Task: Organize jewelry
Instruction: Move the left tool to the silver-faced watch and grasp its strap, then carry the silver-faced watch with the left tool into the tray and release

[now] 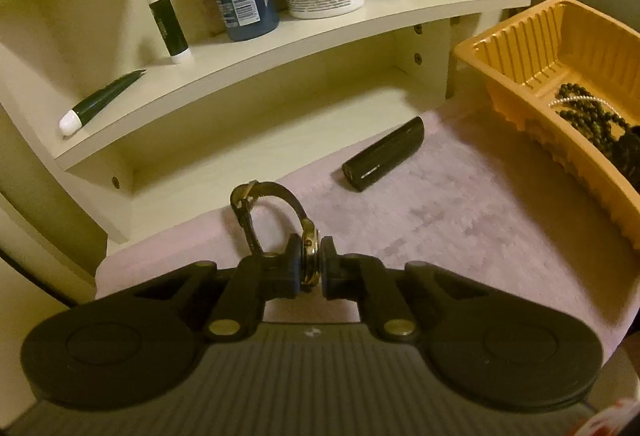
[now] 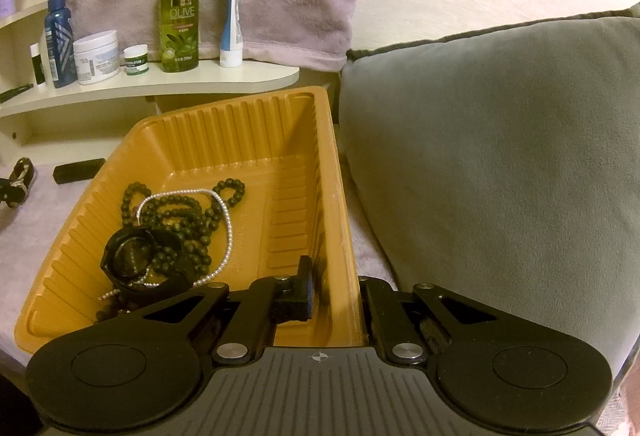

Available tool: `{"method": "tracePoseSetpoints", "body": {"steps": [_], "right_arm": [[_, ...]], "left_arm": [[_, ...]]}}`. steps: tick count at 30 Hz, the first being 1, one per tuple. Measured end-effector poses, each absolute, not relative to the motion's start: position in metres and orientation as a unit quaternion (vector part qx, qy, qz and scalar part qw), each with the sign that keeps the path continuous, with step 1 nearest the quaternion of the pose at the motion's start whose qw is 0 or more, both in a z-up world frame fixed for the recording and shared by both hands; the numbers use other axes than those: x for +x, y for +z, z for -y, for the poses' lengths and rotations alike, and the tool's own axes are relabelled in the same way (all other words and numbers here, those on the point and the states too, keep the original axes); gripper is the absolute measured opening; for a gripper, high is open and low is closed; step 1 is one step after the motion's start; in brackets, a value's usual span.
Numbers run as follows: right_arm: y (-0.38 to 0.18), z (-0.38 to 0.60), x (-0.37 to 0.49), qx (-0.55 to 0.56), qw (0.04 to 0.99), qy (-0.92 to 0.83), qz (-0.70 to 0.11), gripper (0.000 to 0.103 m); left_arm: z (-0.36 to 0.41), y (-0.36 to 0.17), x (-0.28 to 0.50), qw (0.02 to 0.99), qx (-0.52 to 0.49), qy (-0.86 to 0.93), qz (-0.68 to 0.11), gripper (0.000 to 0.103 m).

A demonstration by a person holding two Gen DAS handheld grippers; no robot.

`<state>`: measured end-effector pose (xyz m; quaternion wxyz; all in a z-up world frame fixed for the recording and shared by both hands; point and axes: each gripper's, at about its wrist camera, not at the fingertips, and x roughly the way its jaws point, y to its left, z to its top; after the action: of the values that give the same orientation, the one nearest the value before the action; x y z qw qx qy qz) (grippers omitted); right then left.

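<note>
Left gripper [image 1: 311,265] clamped on a watch [image 1: 310,256] over the lilac cloth [image 1: 440,220]; right gripper [image 2: 336,292] clamped on the tray [image 2: 340,196] wall beside a grey cushion [image 2: 500,156].

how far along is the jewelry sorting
Done: the bead necklace, pearl strand and black watch lie in the orange tray.
In hand: the left gripper pinches the gold watch; the right gripper clamps the tray's wall.
Left: move the gold watch into the tray.

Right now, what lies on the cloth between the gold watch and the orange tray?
In the left wrist view, one black tube lies on the cloth between the gold watch, clamped in the left tool, and the orange tray. Otherwise that stretch is bare.
</note>
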<state>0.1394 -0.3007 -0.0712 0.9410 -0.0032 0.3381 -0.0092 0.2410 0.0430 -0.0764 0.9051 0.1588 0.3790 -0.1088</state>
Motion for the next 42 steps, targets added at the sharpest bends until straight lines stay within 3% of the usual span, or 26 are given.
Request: {"method": "tracePoseSetpoints", "body": {"steps": [12, 24, 42], "right_arm": [[-0.069, 0.299, 0.139, -0.002, 0.941, -0.009, -0.338, 0.006], [-0.066, 0.299, 0.138, -0.002, 0.941, -0.008, -0.338, 0.006], [-0.065, 0.301, 0.138, 0.005, 0.941, -0.008, -0.338, 0.006]], "left_arm": [[-0.025, -0.043, 0.21, 0.92, 0.12, -0.133, -0.348, 0.008], [0.051, -0.007, 0.186, 0.91, 0.083, -0.251, -0.318, 0.008], [0.129, -0.013, 0.171, 0.865, 0.091, -0.377, -0.317, 0.008]]}}
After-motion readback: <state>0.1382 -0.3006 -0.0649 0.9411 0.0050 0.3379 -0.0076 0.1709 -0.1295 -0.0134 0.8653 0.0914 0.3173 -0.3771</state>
